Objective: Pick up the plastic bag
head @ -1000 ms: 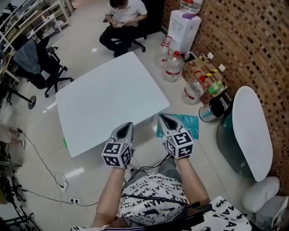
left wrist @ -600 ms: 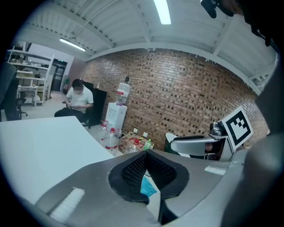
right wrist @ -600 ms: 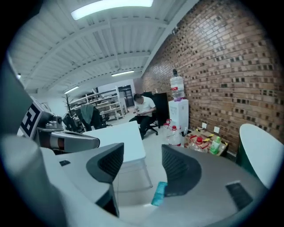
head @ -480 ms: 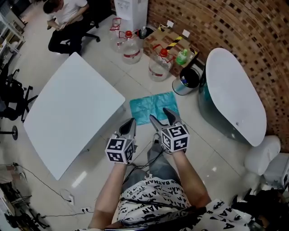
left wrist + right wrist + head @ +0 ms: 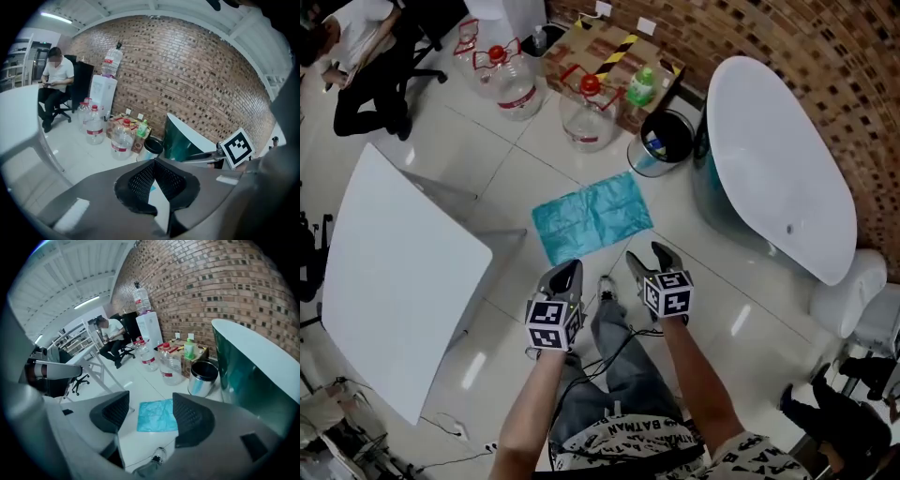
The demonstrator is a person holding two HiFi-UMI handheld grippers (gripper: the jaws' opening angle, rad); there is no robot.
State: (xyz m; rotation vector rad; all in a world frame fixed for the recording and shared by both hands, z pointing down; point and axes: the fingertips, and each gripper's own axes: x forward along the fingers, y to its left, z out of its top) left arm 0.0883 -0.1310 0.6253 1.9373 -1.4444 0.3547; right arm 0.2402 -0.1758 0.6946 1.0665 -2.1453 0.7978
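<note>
The plastic bag point(image 5: 592, 217) is a teal sheet lying flat on the pale tiled floor, also seen in the right gripper view point(image 5: 157, 416). Both grippers hang in the air above the floor, on the near side of the bag and apart from it. My left gripper point(image 5: 569, 272) is shut with nothing in it; its mesh pads point(image 5: 143, 176) meet at the tips. My right gripper point(image 5: 650, 262) is open, and the bag shows far below in the gap between its empty fingers point(image 5: 190, 416).
A white table point(image 5: 394, 281) stands at the left. Beyond the bag are two water jugs point(image 5: 586, 112), a cardboard box point(image 5: 609, 52) and a metal bin point(image 5: 666, 141). A large white-topped teal tub point(image 5: 778, 169) is at the right. A person sits at the far left point(image 5: 356, 56). My shoe point(image 5: 605, 286) and cables lie under the grippers.
The view has swung from the table to the floor, so the bag now lies straight ahead of both grippers. The right gripper's jaws went from shut to open. The left stayed shut.
</note>
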